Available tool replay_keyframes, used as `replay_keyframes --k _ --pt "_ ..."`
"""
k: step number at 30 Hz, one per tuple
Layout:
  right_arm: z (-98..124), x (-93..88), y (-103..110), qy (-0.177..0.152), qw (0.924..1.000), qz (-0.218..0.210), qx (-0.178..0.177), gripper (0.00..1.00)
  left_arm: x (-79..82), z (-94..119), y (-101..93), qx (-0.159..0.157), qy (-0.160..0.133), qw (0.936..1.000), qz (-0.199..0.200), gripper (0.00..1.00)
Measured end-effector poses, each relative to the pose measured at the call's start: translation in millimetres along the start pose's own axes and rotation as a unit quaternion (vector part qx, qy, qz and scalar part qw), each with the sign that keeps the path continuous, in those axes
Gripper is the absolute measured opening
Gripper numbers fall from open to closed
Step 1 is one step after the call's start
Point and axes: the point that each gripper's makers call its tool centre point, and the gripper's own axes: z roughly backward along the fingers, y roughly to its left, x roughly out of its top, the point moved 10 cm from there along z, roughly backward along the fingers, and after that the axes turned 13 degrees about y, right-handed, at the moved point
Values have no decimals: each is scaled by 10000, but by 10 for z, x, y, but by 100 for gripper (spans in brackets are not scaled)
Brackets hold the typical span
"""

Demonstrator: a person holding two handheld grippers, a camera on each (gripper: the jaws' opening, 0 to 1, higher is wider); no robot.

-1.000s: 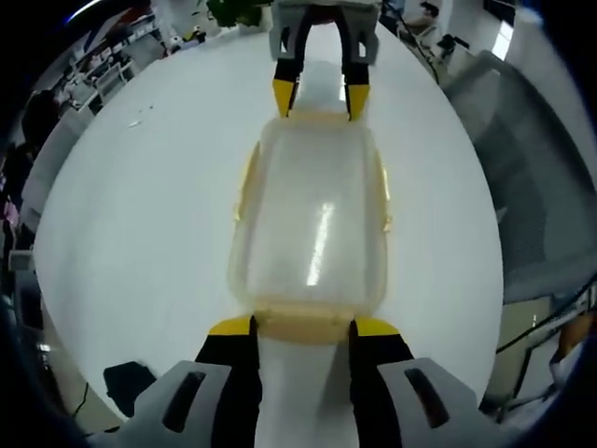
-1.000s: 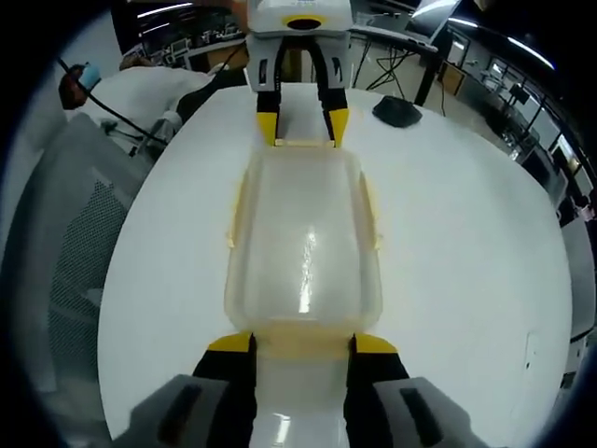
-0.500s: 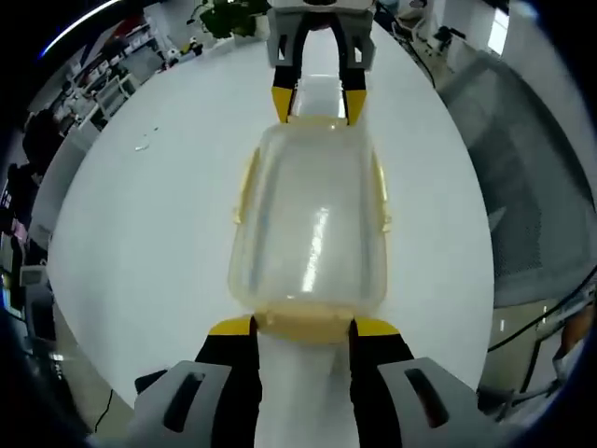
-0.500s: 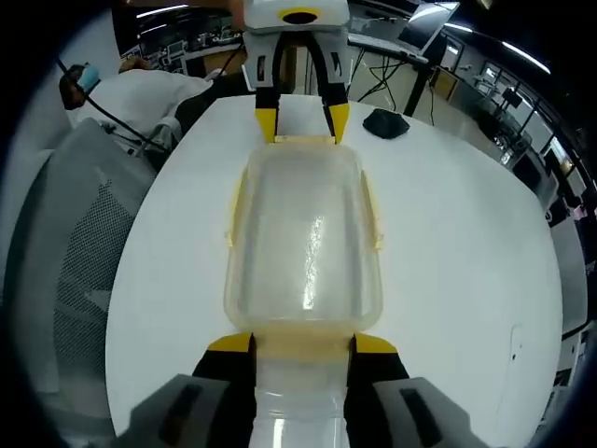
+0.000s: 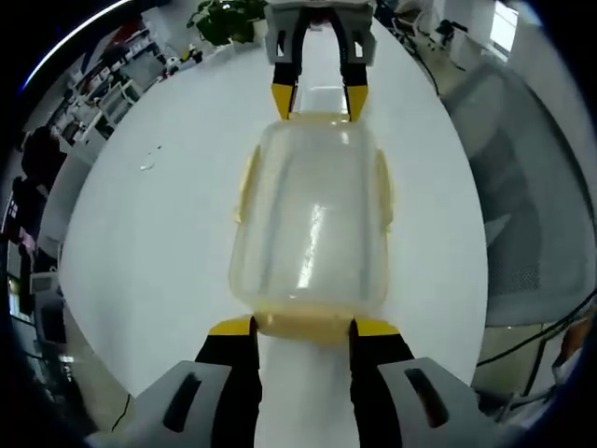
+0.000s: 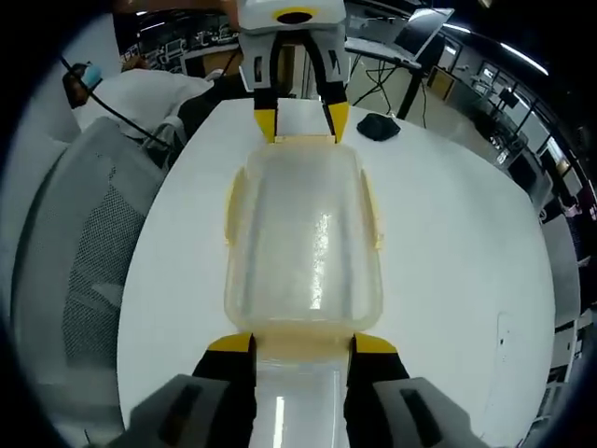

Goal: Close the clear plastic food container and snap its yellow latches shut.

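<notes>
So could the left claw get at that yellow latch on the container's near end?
Probably yes: the left claw already straddles the near latch of the container, with nothing between them.

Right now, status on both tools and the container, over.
Left tool and right tool open, each straddling an opposite end latch of the clear container. Lid seated; yellow side latches flared out, unsnapped. White table around it unobstructed.

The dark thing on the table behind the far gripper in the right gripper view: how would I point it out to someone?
Start at the white table and the clear container on it, held between two grippers. Past the container's far end, right of the other gripper, lies a small flat black object near the table edge. It is the one dark item on the white tabletop.
</notes>
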Motion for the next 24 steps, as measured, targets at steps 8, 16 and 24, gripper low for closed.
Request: replay_keyframes --k 8,16,24 --pt "131 -93 50 -12 10000 9 -46 34 129 81 -36 -27 -7 10000 26 34" --pt "243 -220 85 -13 10000 -10 -34 34 279 143 -68 -74 6 10000 25 34" --pt "306 -396 125 6 10000 -22 23 34 465 143 -117 -135 29 9999 30 34"
